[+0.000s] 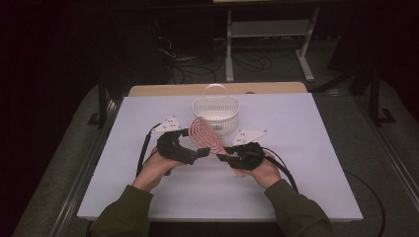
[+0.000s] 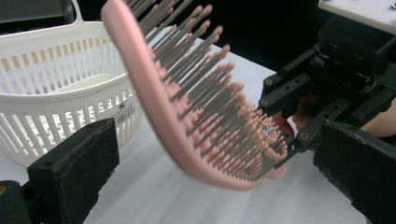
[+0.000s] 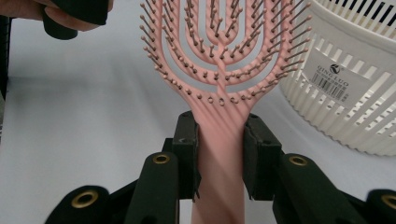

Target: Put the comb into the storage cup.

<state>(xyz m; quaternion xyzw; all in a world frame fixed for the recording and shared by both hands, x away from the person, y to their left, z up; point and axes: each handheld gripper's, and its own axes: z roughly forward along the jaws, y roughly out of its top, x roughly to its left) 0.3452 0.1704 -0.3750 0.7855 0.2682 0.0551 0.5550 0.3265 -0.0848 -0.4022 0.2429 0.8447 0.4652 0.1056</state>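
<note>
On the left of the high view we see the person's left hand (image 1: 157, 165) in an olive sleeve; it carries the left gripper (image 1: 201, 152), which points to the right and a little forward. In the left gripper view its two black pads stand wide apart, released, and the pink plastic hairbrush with grey, pink-tipped bristles (image 2: 196, 107) hangs between them without touching either one.

In the middle, the hairbrush (image 1: 203, 135) is tilted up above the table, its oval head just in front of the white slotted plastic basket with a handle (image 1: 216, 112).

On the right, the right hand (image 1: 257, 165) carries the right gripper (image 1: 222, 157), which points to the left. In the right gripper view its jaws are clenched on the pink handle (image 3: 220, 154), one pad on each side, just under the head.

Everything is above a white rectangular table top (image 1: 306, 163). Behind it the room is dark, with cables on the floor (image 1: 197, 64) and a white metal frame (image 1: 269, 37).
</note>
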